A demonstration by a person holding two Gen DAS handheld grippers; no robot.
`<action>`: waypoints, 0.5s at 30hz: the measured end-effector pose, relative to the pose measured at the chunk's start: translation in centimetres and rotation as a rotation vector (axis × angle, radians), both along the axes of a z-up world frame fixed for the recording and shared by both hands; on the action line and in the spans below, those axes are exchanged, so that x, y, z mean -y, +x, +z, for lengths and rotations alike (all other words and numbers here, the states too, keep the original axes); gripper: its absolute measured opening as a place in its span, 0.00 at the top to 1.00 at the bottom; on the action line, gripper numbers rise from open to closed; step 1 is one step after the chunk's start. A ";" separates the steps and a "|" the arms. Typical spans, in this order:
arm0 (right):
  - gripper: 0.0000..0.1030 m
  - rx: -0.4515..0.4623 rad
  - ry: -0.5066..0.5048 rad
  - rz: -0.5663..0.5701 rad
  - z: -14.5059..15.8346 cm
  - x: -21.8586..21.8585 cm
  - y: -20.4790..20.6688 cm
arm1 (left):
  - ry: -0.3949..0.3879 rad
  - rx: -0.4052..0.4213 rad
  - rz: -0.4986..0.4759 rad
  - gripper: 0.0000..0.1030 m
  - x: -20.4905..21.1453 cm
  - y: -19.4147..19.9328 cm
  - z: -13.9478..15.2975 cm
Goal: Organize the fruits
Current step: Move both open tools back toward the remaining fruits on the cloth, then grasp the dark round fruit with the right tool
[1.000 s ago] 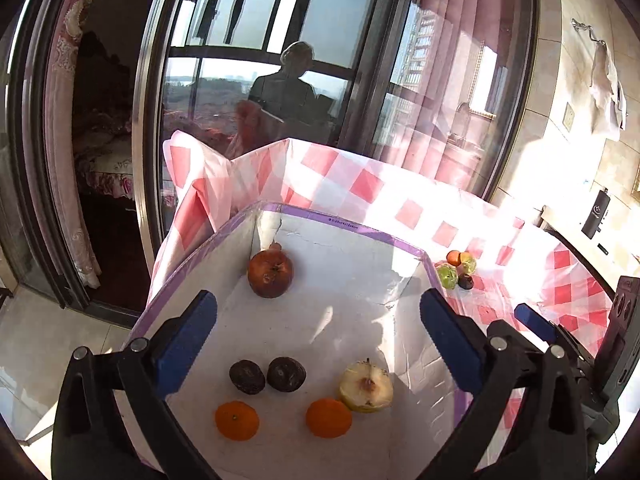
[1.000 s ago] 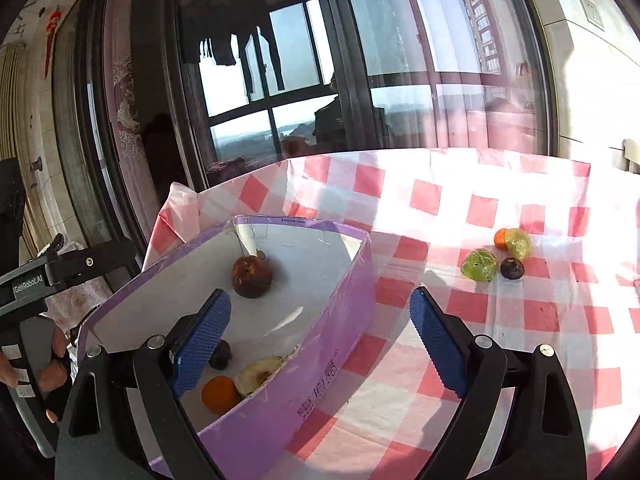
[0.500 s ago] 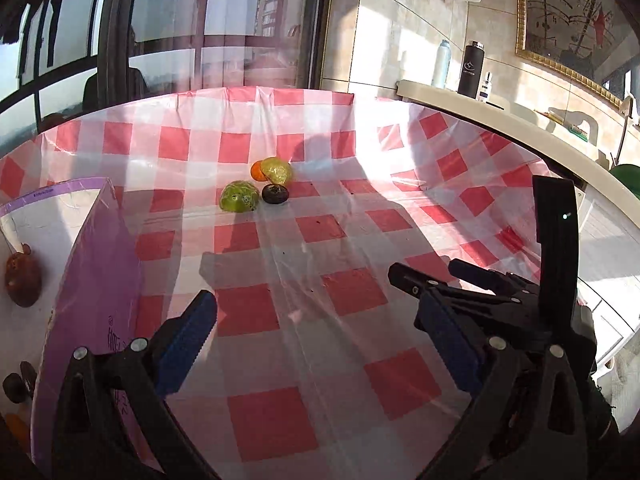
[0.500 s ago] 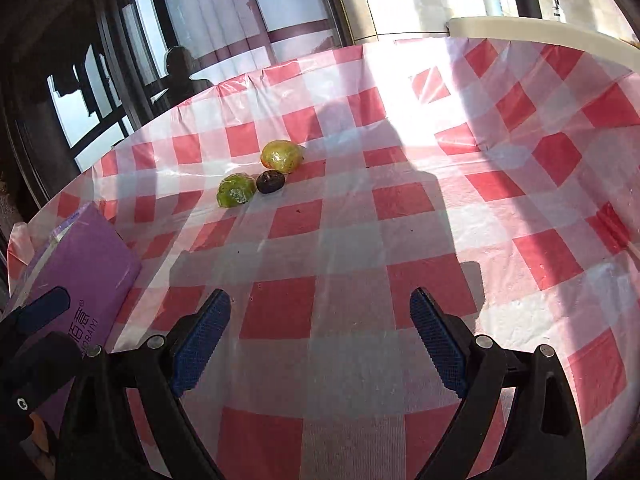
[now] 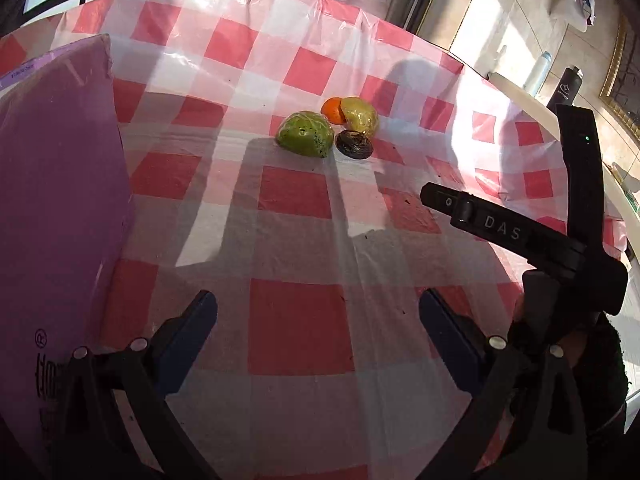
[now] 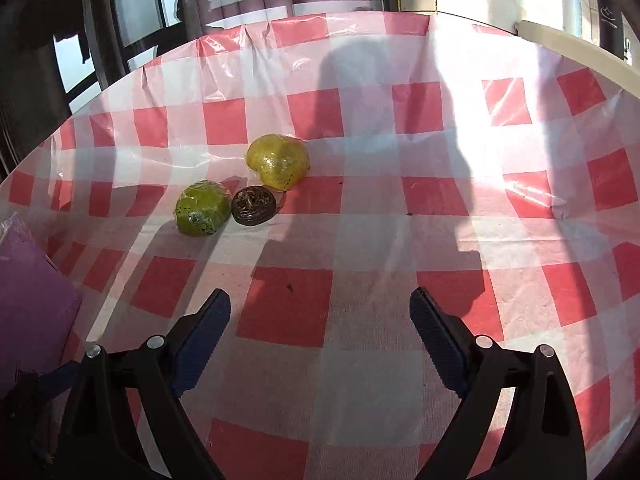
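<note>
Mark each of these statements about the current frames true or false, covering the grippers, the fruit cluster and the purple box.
1. Both grippers are open and hold nothing. True: the left gripper and the right gripper each show spread fingers with only tablecloth between them.
2. The green fruit is inside the purple box. False: it lies on the tablecloth, apart from the box.
3. An orange fruit sits behind the yellow fruit in the left wrist view. True; the right wrist view hides it.
4. The dark wrinkled fruit stands alone, far from the others. False: it lies right beside the green and yellow fruits.
5. The right gripper is closed on the yellow fruit. False: that fruit lies well ahead of its open fingers.
</note>
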State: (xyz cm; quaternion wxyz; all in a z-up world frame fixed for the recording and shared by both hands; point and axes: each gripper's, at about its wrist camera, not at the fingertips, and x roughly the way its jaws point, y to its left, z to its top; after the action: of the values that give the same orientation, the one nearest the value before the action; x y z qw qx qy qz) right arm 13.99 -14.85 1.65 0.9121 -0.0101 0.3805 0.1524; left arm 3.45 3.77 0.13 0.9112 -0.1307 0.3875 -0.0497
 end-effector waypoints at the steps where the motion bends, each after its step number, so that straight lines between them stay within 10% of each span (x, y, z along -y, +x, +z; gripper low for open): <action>1: 0.17 -0.008 -0.015 0.021 -0.1 -1.0 1.0 | -0.004 -0.004 0.015 0.02 -0.1 0.1 -0.1; 15: 0.61 -0.067 -0.125 0.129 -0.9 -8.0 8.2 | -0.043 0.004 0.058 0.02 -0.7 0.1 0.1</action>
State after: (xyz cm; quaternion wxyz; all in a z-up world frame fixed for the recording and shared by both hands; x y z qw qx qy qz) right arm 22.16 -6.84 0.75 0.8847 -0.0863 0.4182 0.1871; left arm 3.54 4.46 0.26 0.9100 -0.1612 0.3808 -0.0319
